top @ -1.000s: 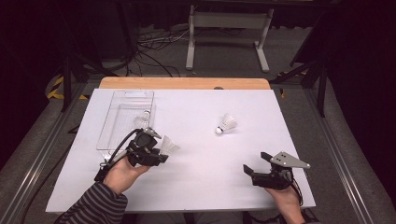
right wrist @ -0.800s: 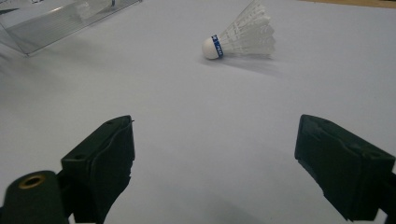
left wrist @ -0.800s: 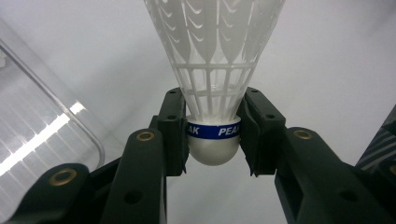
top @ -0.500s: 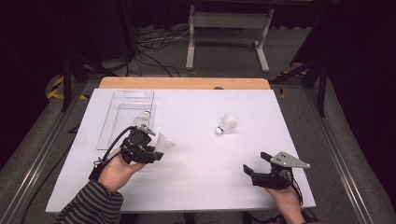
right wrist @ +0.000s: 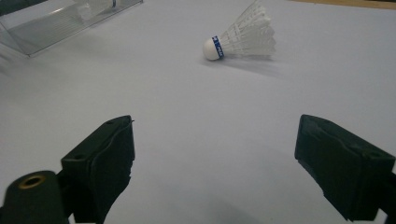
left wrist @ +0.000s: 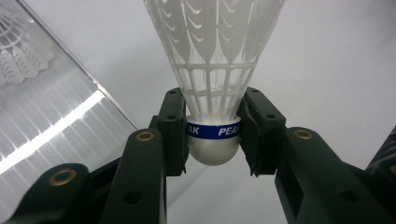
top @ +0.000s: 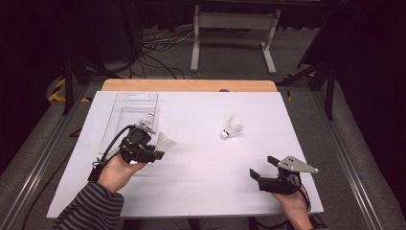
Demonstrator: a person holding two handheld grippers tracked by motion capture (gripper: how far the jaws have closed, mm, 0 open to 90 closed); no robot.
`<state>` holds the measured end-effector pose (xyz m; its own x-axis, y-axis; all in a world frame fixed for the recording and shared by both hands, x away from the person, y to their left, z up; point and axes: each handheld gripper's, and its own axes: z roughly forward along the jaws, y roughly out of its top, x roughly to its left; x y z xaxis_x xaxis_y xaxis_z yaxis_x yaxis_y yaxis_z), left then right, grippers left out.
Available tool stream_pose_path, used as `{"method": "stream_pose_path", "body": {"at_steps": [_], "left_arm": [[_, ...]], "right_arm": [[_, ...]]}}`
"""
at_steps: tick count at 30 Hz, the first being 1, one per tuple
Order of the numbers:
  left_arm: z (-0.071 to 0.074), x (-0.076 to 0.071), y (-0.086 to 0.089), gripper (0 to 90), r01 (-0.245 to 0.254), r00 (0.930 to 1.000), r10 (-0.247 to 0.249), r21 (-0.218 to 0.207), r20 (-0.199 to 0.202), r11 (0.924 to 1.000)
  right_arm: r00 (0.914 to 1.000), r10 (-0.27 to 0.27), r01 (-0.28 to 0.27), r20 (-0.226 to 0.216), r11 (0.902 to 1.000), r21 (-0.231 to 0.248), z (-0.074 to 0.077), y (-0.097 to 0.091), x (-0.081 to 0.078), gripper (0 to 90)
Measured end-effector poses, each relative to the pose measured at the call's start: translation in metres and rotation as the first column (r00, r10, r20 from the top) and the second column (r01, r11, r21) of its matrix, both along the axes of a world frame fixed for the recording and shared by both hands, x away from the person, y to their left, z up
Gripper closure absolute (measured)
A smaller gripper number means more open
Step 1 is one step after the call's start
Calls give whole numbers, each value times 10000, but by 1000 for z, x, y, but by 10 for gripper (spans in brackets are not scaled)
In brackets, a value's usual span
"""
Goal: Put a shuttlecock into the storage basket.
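The left tongs [left wrist: 212,140] pinch a shuttlecock [left wrist: 212,60] by its cork, both pads pressed on the blue band, feathers pointing away from the hand. It is held just right of the clear tray [top: 125,120] at the left of the bench [top: 201,191], where another shuttlecock [top: 147,118] already lies. A third one [top: 233,127] lies on its side out in the middle, well apart from both hands. The right tongs [top: 261,167] rest at the near right corner, spread wide with nothing between them.

The step in hand looks like carrying the held shuttlecock into the tray. To do it well, I'd keep the pinch on the cork and off the feathers, which would crush easily. Lift it over the tray's near wall rather than pushing through it, since the light plastic could slide. Set it down in the free space beside the one already there, cork low, and only then let the tongs spread.
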<state>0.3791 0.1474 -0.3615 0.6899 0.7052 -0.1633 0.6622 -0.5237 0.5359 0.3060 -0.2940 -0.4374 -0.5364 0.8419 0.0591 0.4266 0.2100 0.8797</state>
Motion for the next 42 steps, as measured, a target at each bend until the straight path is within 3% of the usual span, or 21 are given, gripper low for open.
{"method": "stream_pose_path", "body": {"at_steps": [16,30,42], "left_arm": [[10,5,20,650,-495,9985,500,-243,206,9985],[20,13,37,650,-1010,9936,1016,-155,486,9948],[21,24,47,650,-1440,9885,1445,-138,435,9895]], "right_arm": [[10000,-14,14,-13,10000,-24,0,0,0,127],[10000,-17,17,-7,10000,-24,0,0,0,127],[10000,-7,7,-36,10000,3,0,0,0,127]]}}
